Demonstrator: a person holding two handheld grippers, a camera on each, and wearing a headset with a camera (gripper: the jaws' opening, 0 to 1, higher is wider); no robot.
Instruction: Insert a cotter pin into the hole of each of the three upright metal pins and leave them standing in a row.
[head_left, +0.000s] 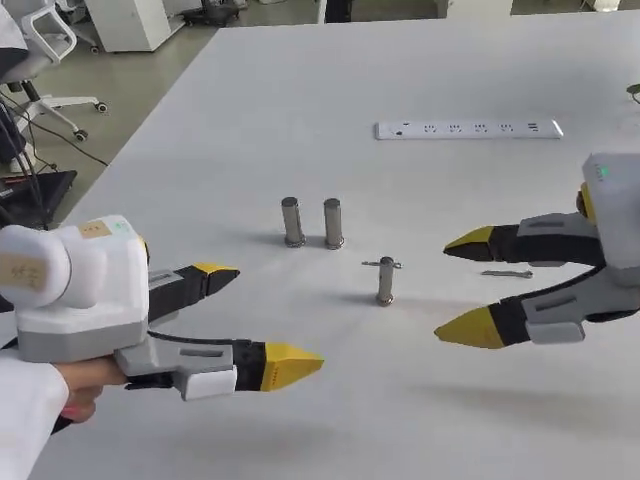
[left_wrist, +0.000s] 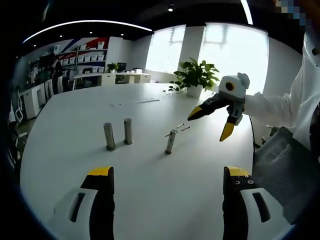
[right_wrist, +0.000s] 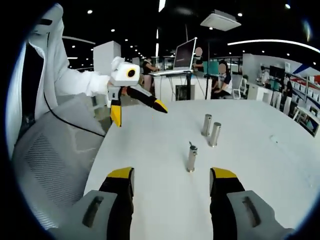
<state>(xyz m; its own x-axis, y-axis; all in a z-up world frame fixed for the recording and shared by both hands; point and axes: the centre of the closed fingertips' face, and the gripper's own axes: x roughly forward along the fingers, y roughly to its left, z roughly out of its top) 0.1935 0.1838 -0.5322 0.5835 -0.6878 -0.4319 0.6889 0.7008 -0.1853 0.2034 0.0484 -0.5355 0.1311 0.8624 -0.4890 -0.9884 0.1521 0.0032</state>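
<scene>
Left claw (head_left: 278, 316) and right claw (head_left: 442, 288) gape empty; centre-right, a clumsy pinch could flick the loose cotter pin (head_left: 507, 273) away.

Right gripper (head_left: 442, 288) body beyond the head view's edge.

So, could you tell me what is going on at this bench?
A person holds the left gripper and right gripper, both open and empty, above the table. The right pin has a cotter pin through its top; the left pin and middle pin are bare. A spare cotter pin lies loose.
</scene>
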